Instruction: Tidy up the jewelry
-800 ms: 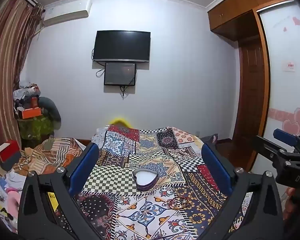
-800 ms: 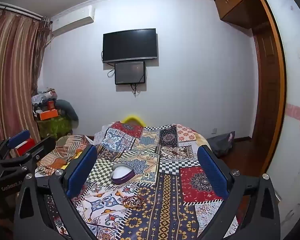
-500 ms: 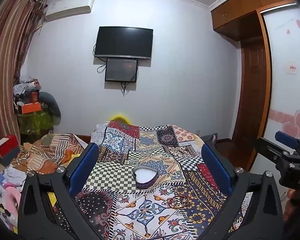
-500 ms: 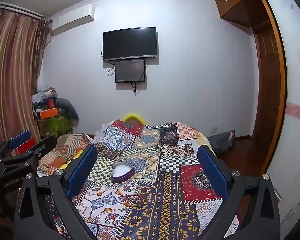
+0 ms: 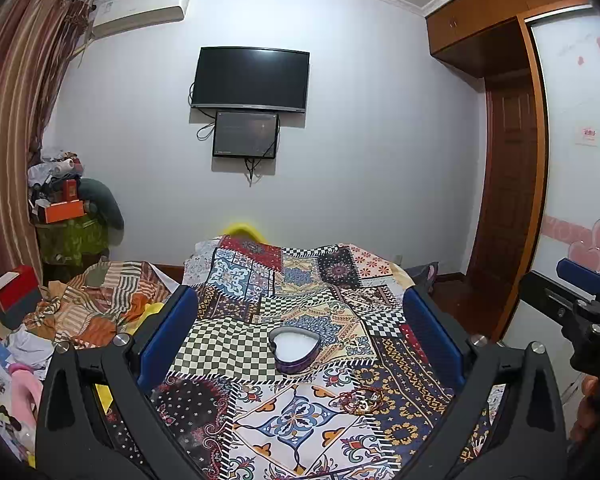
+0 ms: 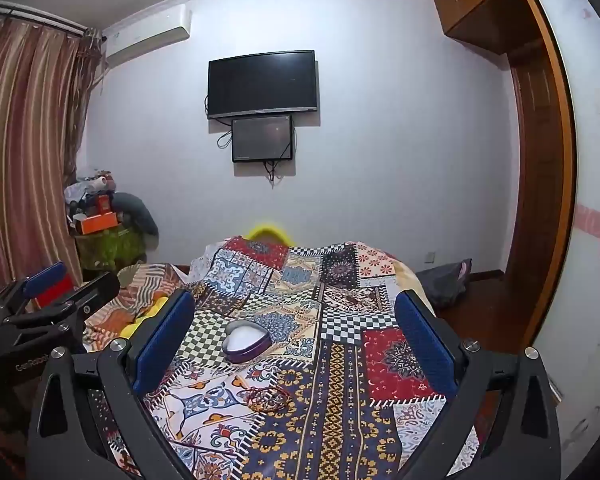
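Left wrist view: the left claw (image 5: 300, 322) gapes wide and empty above the bed (image 5: 220, 344). The heart-shaped box (image 5: 294, 349) sits open and looks empty; the beaded jewelry (image 5: 360, 398) lies on the quilt just before it.

Right wrist view: the right claw (image 6: 294, 326) is equally wide, holding nothing. Nothing seems stowed yet.

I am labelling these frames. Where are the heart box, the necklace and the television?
heart box (image 5: 293, 347), left wrist view, white inside.
necklace (image 6: 269, 397), right wrist view, middle of tangle.
television (image 5: 251, 79), left wrist view, screen centre.
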